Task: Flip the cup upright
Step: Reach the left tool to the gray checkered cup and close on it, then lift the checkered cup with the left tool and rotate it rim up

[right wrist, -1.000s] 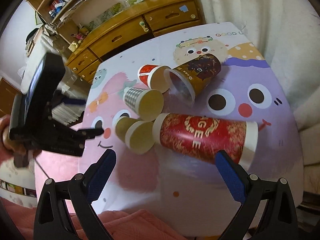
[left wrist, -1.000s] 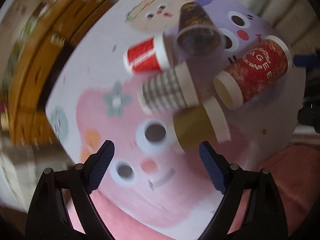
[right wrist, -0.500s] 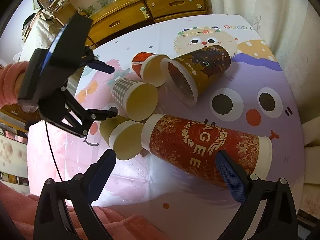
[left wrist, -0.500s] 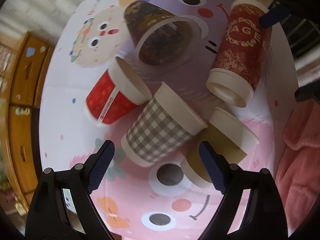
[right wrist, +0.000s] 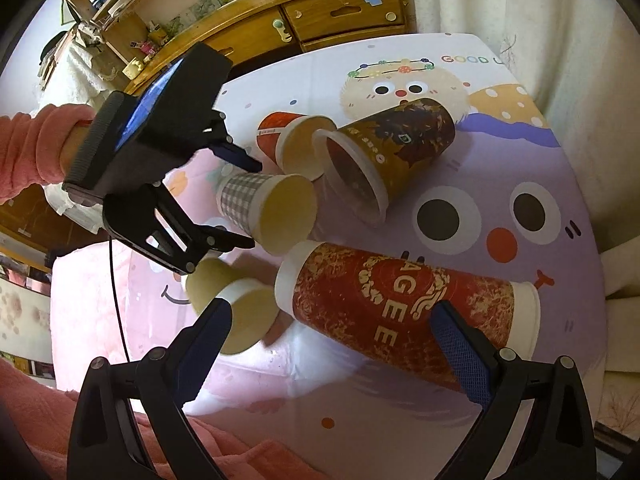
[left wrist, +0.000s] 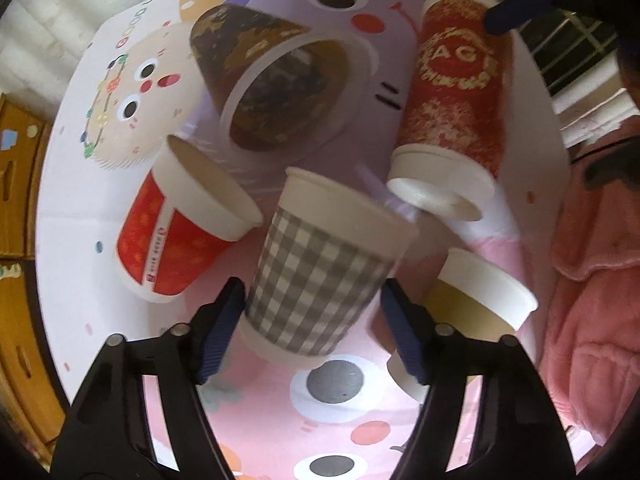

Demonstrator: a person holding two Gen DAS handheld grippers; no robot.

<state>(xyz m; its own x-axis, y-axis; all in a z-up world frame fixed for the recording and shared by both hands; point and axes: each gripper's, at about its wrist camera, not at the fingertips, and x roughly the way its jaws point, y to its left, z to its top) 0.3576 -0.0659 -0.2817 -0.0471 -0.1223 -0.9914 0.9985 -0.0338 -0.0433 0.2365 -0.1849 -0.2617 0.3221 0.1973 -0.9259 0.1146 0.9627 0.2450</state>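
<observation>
Several paper cups lie on their sides on a round cartoon-print table [right wrist: 500,160]. A grey checked cup [left wrist: 320,280] [right wrist: 260,206] sits between the fingers of my left gripper [left wrist: 312,332] [right wrist: 248,204], which is open around its base; contact cannot be told. A tall red cup [right wrist: 404,316] [left wrist: 456,108] lies in front of my right gripper [right wrist: 340,344], which is open and empty just above it. A small tan cup [right wrist: 236,304] [left wrist: 476,304] lies beside the checked cup.
A small red cup [left wrist: 176,248] [right wrist: 288,136] and a large brown cup [left wrist: 268,92] [right wrist: 392,148] lie behind the checked one. A wooden cabinet [right wrist: 304,20] stands beyond the table. A pink sleeve [left wrist: 592,320] is at the right.
My left gripper has swung over the table and come down around the checked cup's base. My right gripper has moved closer to the tall red cup.
</observation>
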